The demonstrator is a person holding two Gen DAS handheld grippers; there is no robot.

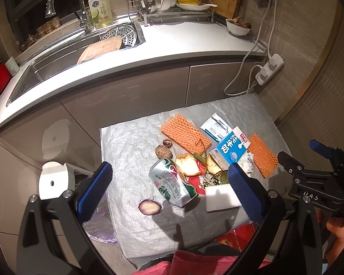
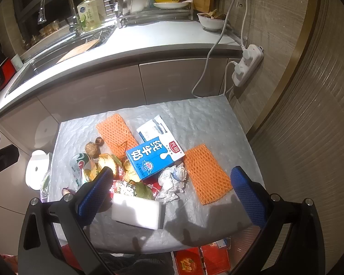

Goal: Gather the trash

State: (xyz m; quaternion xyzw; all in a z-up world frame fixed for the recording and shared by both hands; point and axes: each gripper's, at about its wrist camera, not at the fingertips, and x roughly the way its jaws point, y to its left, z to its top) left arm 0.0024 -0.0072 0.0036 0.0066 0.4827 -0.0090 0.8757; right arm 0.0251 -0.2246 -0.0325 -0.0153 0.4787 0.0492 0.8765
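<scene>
A small table under grey dimpled sheeting [image 2: 206,119] carries a milk carton [image 2: 154,159], can [image 1: 172,182] and orange netting [image 2: 206,174].

The left gripper [image 1: 169,183] has two broad black arms, each tipped with a blue pad in a fine diamond grid. A round silver screw sits on each arm at about 8 and 4 o'clock of the left wrist view, and long slots are cut through the outer frame. The right gripper [image 2: 172,190] is built alike: black frame, blue textured fingers [image 2: 247,194], silver screw heads near the pad bases. Seen from the left camera at 3 o'clock, its black body carries small bolts and the pale letters "DAS"
</scene>
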